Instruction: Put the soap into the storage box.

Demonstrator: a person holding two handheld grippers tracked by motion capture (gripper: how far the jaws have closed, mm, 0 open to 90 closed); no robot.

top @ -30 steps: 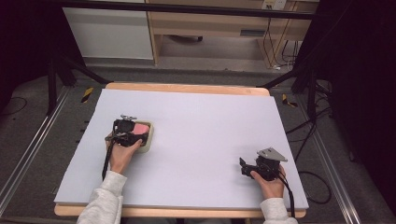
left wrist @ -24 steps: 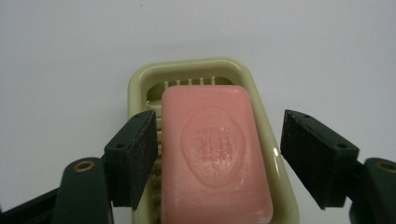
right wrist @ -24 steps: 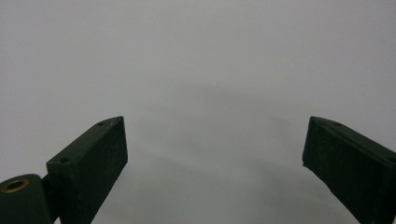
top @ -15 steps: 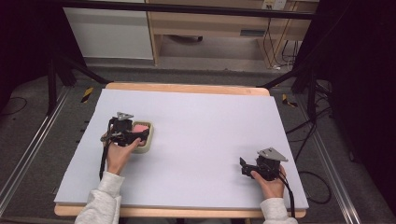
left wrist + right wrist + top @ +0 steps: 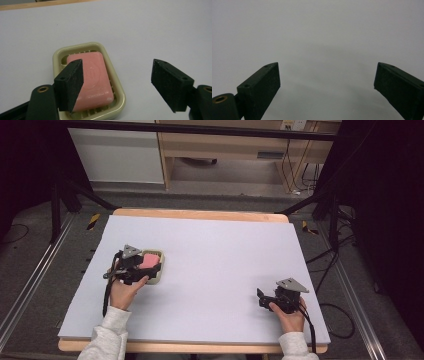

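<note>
Hovering left claw [image 5: 116, 87] agape, over pink soap [image 5: 93, 77]

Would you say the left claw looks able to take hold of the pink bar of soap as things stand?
Probably yes: the left claw is open just beside the pink bar of soap, which lies uncovered in the pale green plastic soap dish; only the dish's low rim might hamper it.

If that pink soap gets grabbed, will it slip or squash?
The pink soap looks a solid, flat bar, so probably stiff. Its smooth faces may slip between the left gripper pads. The soap dish looks light and may slide.
</note>
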